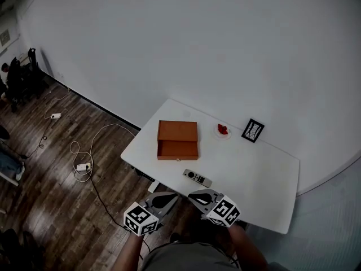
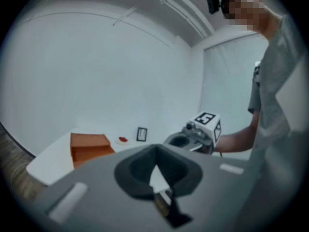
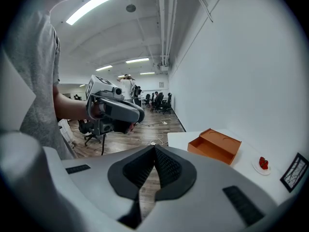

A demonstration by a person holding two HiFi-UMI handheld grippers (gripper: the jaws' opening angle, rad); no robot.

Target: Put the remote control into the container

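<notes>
Just ahead of the right gripper [image 1: 198,196], its jaws closed on nothing like those of the left gripper [image 1: 167,198], the slim grey remote control [image 1: 197,178] lies crosswise on the white table [image 1: 265,174], with the open orange box-shaped container [image 1: 177,140] beyond it.

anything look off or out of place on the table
Nothing stands out. The orange box sits open on the table, the remote lies flat in front of it, and the small dish and picture frame stand apart behind; nothing is spilled.

Orange container [image 1: 177,140], white table [image 1: 265,174], seemingly grey remote [image 1: 197,178].
</notes>
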